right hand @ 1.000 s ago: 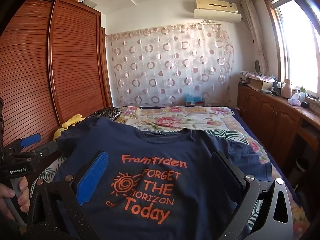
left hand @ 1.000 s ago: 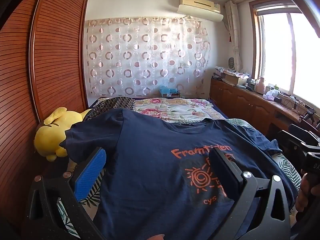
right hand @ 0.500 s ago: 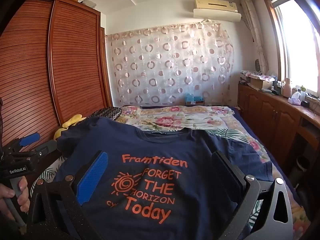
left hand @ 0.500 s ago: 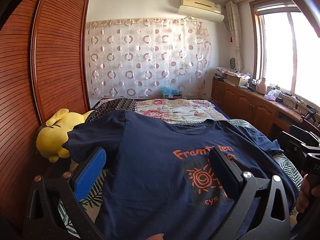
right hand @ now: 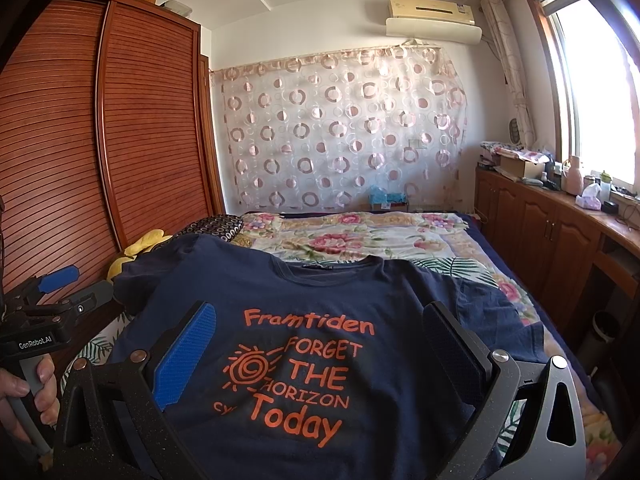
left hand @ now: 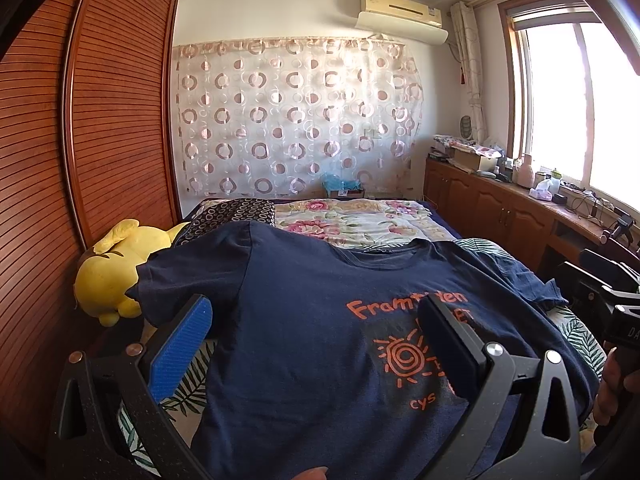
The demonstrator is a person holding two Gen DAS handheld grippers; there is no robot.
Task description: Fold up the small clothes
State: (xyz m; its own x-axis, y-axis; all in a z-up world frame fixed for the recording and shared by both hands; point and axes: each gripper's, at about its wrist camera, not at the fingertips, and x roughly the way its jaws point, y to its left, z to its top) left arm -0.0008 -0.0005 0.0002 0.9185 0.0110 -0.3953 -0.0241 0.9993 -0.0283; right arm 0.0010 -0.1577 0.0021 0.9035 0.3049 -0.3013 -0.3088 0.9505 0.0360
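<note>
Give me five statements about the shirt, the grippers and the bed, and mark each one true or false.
1. The navy T-shirt lies spread face up on the bed. True.
2. Its print is white. False: it is orange.
3. The left gripper has its jaws clamped on a sleeve. False: they stand open, holding nothing.
4. The right gripper has open jaws. True.
5. The yellow plush toy lies on the shirt's chest. False: it sits beside the shirt's sleeve.

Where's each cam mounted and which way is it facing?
Left wrist: on the left claw, looking up the bed over the T-shirt toward the curtain; right hand at the edge.
Right wrist: on the right claw, same heading; left hand at the edge.
Shared: T-shirt, curtain, yellow plush toy.
</note>
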